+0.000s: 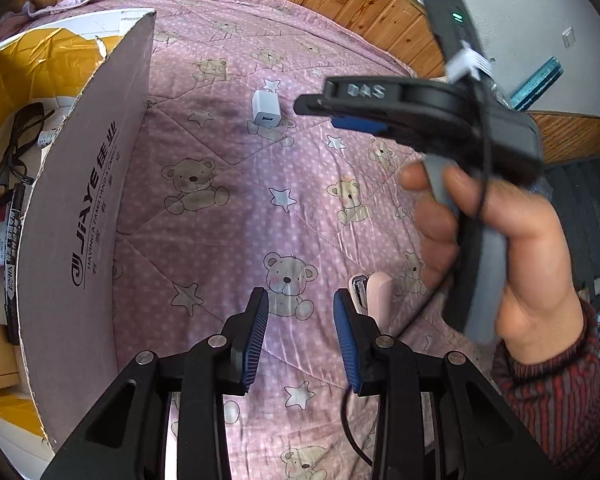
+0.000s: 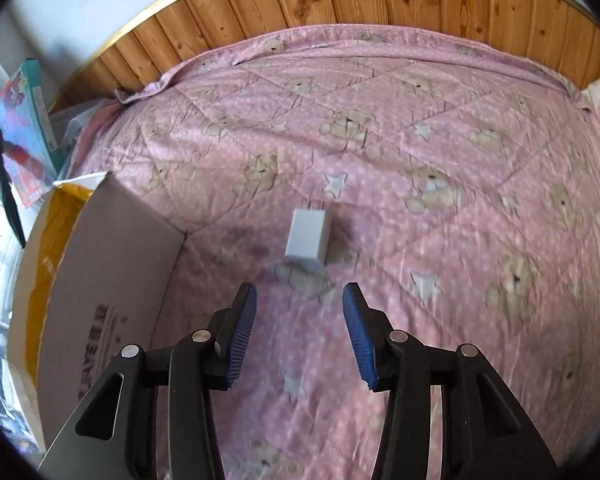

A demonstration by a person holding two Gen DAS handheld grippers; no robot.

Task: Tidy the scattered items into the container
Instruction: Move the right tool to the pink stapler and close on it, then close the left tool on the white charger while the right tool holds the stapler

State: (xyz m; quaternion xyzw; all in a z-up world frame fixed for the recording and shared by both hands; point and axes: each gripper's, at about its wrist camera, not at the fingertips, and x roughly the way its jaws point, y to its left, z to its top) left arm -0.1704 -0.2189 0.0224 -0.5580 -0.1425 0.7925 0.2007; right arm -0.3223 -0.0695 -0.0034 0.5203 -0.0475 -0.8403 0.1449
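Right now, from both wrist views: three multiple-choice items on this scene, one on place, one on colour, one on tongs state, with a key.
1. Where does the white charger lie?
A. inside the cardboard box
B. on the pink quilt, apart from the box
C. between the right tongs' pads

2. What colour are the pads on the left tongs?
A. blue
B. red
C. yellow

3. How do the right tongs stand?
A. shut on the charger
B. shut on nothing
C. open, holding nothing

Key: 1 B, the charger sits on the pink quilt, clear of the cardboard box. 2 A, both ribbed pads are blue. 3 C, the pads are spread, with the charger ahead of them.
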